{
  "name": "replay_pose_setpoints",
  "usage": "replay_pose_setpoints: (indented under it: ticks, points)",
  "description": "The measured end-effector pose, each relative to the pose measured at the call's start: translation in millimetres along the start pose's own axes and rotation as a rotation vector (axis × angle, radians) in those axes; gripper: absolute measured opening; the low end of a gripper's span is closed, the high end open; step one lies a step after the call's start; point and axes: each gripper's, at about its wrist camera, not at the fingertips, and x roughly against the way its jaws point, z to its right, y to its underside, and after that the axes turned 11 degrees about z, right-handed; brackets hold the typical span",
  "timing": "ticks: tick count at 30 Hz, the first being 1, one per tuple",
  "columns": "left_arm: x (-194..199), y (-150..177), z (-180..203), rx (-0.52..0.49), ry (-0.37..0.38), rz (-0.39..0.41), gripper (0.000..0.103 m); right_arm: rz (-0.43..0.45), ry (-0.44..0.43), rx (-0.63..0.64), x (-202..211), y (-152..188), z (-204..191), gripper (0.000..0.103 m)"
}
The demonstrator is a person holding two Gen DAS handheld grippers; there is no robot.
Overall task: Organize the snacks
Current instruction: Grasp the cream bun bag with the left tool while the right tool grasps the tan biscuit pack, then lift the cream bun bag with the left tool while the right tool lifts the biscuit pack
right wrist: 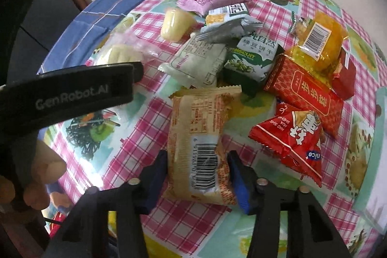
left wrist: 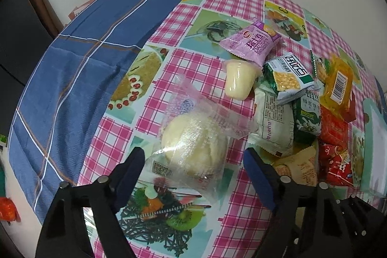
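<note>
I read "GenRobot.AI" on the black arm (right wrist: 72, 91) at left in the right wrist view. The green packet (right wrist: 251, 60) says "BISCUIT". The red triangular packet (right wrist: 293, 137) carries "nice" and "HAO SHI HUA SHENG". In the left view, the purple packet (left wrist: 251, 43) reads "DALIYUAN".

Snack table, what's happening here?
A person holds a gripper in each hand over a snack pile on a checked tablecloth. The right gripper is closed on a beige barcoded packet. The left gripper is open around a clear-wrapped pale bun, not yet pinching it. The remaining packets sit unsorted.
</note>
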Motion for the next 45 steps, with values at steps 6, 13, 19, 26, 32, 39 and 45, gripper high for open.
replay_pose_setpoints:
  ticks: [6,13,19,26,32,39,45]
  points:
    - [0.9,1.2,-1.7,0.004,-0.013,-0.002,0.062,0.021,-0.011,-0.043,5.7,-1.4,5.6,0.041]
    - [6.8,2.8,-1.1,0.023,-0.005,-0.002,0.053,0.058,-0.047,-0.081,22.6,-2.0,13.7,0.041]
    - [16.5,3.3,1.2,0.057,0.001,-0.004,0.047,0.091,-0.071,-0.114,38.6,-4.0,21.5,0.041]
    - [28.3,3.2,8.6,0.063,-0.016,0.007,0.04,0.134,-0.101,-0.156,54.9,-7.1,31.8,0.041]
    - [33.2,4.5,11.8,0.077,-0.023,0.006,0.038,0.159,-0.112,-0.184,63.5,-7.8,41.2,0.041]
    - [32.4,5.7,23.8,0.033,-0.031,-0.014,0.038,0.158,-0.116,-0.209,67.1,-6.2,49.8,0.041]
    - [10.0,8.3,32.6,0.001,-0.053,-0.058,0.047,0.146,-0.108,-0.218,64.8,-3.6,54.3,0.041]
